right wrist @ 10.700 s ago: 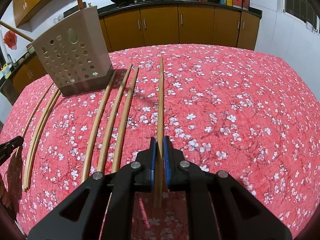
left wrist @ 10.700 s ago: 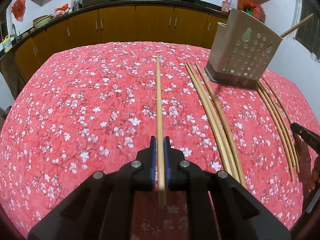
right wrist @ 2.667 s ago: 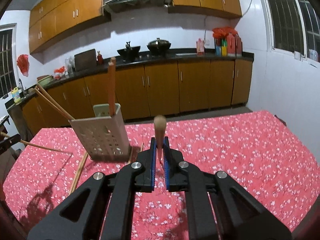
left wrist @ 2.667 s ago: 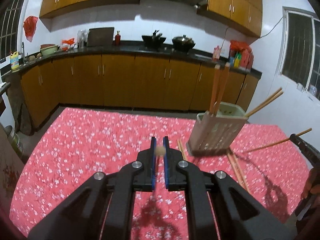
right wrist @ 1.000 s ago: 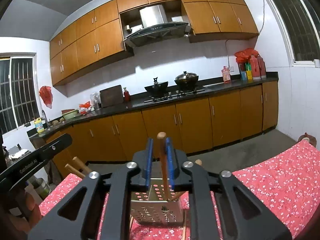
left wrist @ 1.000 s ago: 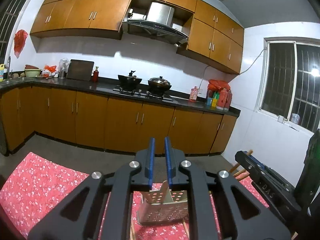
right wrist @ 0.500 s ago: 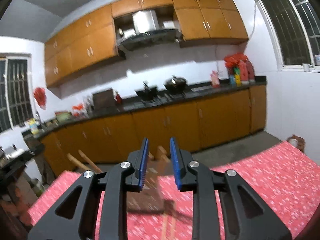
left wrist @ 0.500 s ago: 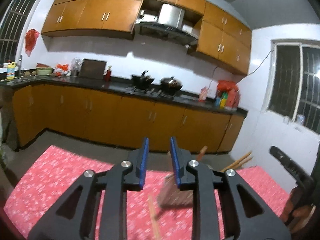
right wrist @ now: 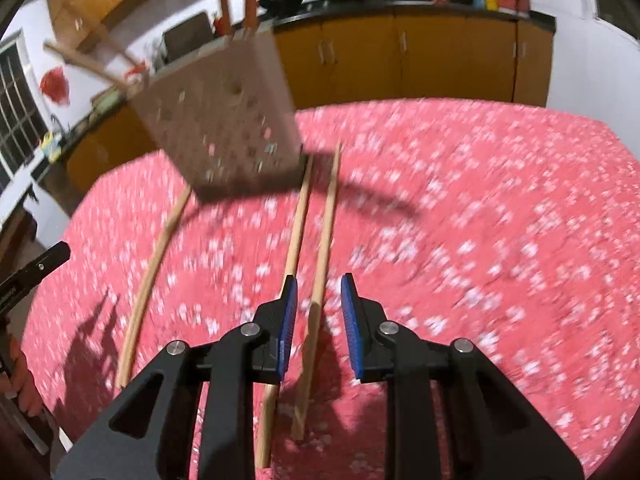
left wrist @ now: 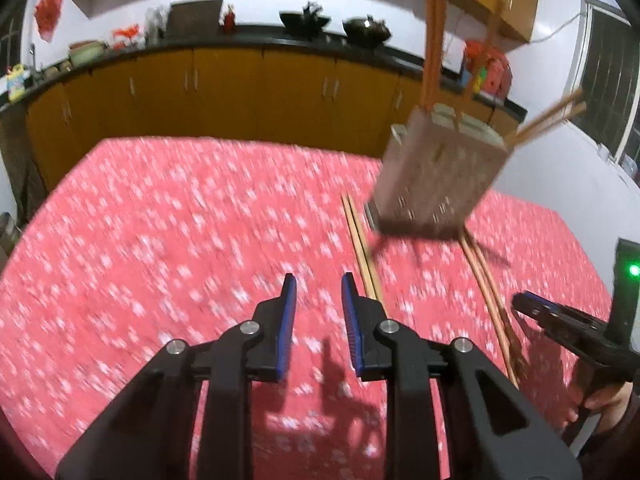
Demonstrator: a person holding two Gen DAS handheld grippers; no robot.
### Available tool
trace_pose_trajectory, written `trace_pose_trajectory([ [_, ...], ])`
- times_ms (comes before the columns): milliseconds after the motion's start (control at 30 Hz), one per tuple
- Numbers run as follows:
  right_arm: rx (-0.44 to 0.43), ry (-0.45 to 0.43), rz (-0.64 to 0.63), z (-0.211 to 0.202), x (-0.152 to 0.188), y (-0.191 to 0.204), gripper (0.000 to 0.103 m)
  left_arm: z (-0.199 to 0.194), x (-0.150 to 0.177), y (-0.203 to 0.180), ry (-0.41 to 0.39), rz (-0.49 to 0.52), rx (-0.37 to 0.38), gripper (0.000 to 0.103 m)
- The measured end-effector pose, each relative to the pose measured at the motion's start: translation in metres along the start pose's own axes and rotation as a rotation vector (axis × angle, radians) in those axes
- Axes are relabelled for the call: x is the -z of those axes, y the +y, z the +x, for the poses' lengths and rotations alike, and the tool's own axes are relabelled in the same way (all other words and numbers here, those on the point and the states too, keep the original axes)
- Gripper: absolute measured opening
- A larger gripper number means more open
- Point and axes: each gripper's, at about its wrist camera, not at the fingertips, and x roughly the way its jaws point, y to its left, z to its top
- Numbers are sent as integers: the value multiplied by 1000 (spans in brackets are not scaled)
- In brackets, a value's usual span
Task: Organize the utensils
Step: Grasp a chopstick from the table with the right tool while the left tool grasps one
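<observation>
A perforated beige utensil holder point(left wrist: 438, 176) stands on the red flowered tablecloth point(left wrist: 160, 240) with several chopsticks sticking out of its top. It also shows in the right wrist view point(right wrist: 224, 120). My left gripper point(left wrist: 316, 300) is open and empty above the cloth; two chopsticks point(left wrist: 360, 248) lie just right of it. My right gripper point(right wrist: 316, 300) is open and empty, with two loose chopsticks point(right wrist: 320, 240) on the cloth running under its jaws. A curved chopstick point(right wrist: 152, 272) lies farther left. The right gripper shows at the left view's right edge point(left wrist: 560, 320).
Brown kitchen cabinets point(left wrist: 240, 92) with a black counter, woks and bottles run behind the table. More chopsticks point(left wrist: 490, 296) lie right of the holder in the left wrist view. The other gripper's tip point(right wrist: 36, 268) shows at the right view's left edge. Both views are motion-blurred.
Both grippers let their chopsticks go into the holder, opened, and have tilted back down toward the table. The holder now holds more chopsticks.
</observation>
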Motion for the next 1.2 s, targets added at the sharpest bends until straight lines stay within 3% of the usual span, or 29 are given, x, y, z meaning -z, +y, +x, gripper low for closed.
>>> trace_pose_trajectory([
  [67,12,21,-17,8,6,2,23,7,7,-2,27,2,24,24],
  [167,69,26,-50,13,9,1,8,14,15,-9,55,9,71,24],
  [333,131,6,4,9,6,-17,7,22,21,-21,94,18,120,24],
  [500,141,-2,18,10,6,-24,8,34,27,-29,137,30,136,24],
  [700,143,-8,8,10,4,-25,8,47,32,-36,180,69,91,21],
  [1200,158,-4,-51,8,9,-12,8,54,32,-44,151,133,-26,8],
])
